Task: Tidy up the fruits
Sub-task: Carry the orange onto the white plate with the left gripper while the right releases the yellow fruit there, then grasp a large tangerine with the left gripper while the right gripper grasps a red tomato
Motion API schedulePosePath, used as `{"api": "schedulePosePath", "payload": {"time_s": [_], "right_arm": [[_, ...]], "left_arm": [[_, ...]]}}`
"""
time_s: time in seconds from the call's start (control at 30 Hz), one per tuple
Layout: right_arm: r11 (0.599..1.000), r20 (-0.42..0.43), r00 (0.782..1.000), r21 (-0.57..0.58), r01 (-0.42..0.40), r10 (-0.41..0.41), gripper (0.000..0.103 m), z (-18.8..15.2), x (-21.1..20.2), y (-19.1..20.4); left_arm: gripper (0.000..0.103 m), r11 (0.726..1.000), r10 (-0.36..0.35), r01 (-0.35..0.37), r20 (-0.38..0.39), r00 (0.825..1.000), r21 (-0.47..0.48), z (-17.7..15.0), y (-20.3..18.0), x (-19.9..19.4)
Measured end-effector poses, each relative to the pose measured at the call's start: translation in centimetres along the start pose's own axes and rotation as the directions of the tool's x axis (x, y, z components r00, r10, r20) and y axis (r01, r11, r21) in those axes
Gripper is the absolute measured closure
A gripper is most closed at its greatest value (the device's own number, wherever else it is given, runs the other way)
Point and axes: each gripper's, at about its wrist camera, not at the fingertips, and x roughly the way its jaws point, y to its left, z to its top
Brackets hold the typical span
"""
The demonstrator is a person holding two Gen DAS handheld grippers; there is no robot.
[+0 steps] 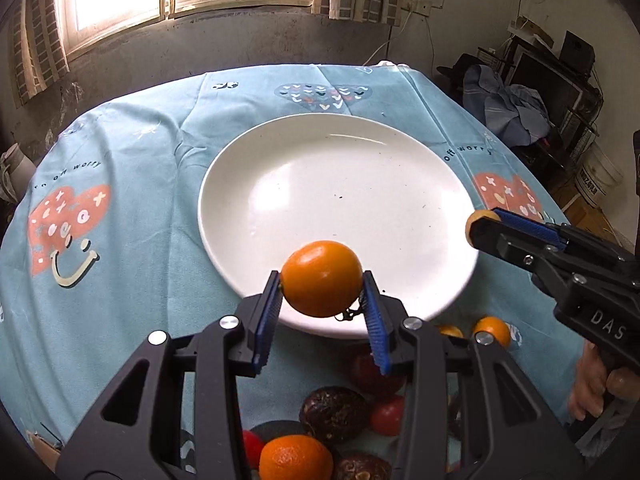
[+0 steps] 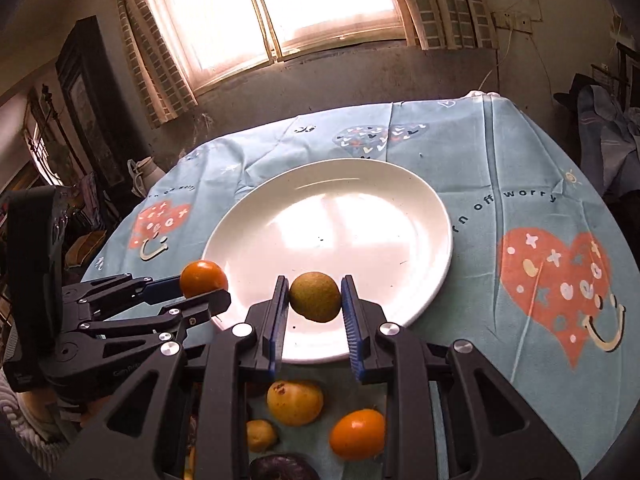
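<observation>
Holding one fruit in each gripper, you have both poised over the near rim of the white plate (image 1: pixel 280 152), which sits bare at the middle of the tabletop on the blue patterned cloth (image 1: pixel 132 152). Your left gripper (image 1: pixel 322 280) is clamped on an orange citrus fruit (image 1: pixel 322 278); your right gripper (image 2: pixel 315 296) is clamped on a small brownish-green fruit (image 2: pixel 315 297).

To do this step well, carry each fruit further in past the rim before you let go, lower it until it nearly touches the plate, and open slowly, since round fruit will likely roll on the smooth glaze. Release one side at a time, and keep the two grippers apart so they do not knock together.

Counting: one plate, two fruits held. Loose fruit waits at the tabletop's near edge. The left wrist view shows at least two more orange fruits (image 1: pixel 296 458), two dark wrinkled ones (image 1: pixel 334 414) and two small red ones (image 1: pixel 387 416); the right wrist view shows two yellowish fruits (image 2: pixel 295 402) and one orange fruit (image 2: pixel 357 434). The gripper bodies hide part of the pile, so the total cannot be told.
</observation>
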Motion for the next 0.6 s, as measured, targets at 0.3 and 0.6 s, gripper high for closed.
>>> {"api": "schedulePosePath", "payload": {"time_s": [0.3, 0.6], "right_arm": [[0.999, 0.031, 0.999, 0.018, -0.028, 0.027, 0.074, -0.3, -1.0, -0.2], [0.995, 0.169, 0.983, 0.06, -0.082, 0.071, 0.036, -5.1, -9.5, 0.8]], "left_arm": [[0.048, 1.0, 0.0, 0.001, 0.015, 1.0, -0.022, -0.5, 0.6, 0.5], [0.036, 0.995, 0.104, -0.104, 0.124, 0.987, -0.009, -7.3, 1.2, -7.4]]}}
